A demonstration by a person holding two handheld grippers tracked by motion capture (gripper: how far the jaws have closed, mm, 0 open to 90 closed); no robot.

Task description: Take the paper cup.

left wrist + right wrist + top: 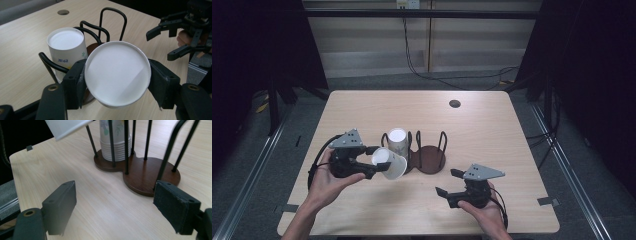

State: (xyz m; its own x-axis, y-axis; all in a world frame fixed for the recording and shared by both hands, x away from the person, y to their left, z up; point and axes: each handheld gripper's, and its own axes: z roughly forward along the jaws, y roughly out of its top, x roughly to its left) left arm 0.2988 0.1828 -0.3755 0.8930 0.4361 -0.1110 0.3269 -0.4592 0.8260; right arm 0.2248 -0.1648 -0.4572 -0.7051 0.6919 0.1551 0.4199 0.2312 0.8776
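My left gripper [379, 162] is shut on a white paper cup [390, 163], held tilted on its side just left of a dark wire cup holder [430, 161]. In the left gripper view the cup's round bottom [117, 72] faces the camera between both pads. A stack of white paper cups [398, 141] stands upside down in the holder's left bay; the right bay is bare. My right gripper [447, 182] hovers open near the table's front, right of centre, with nothing between its pads [58, 200]. The right gripper view looks at the holder's brown base [147, 180] and the stack [113, 147].
The light wooden table [492, 130] has a round cable hole [455, 103] at the back right. Black cables trail over the floor behind the table. Dark curtains stand on both sides.
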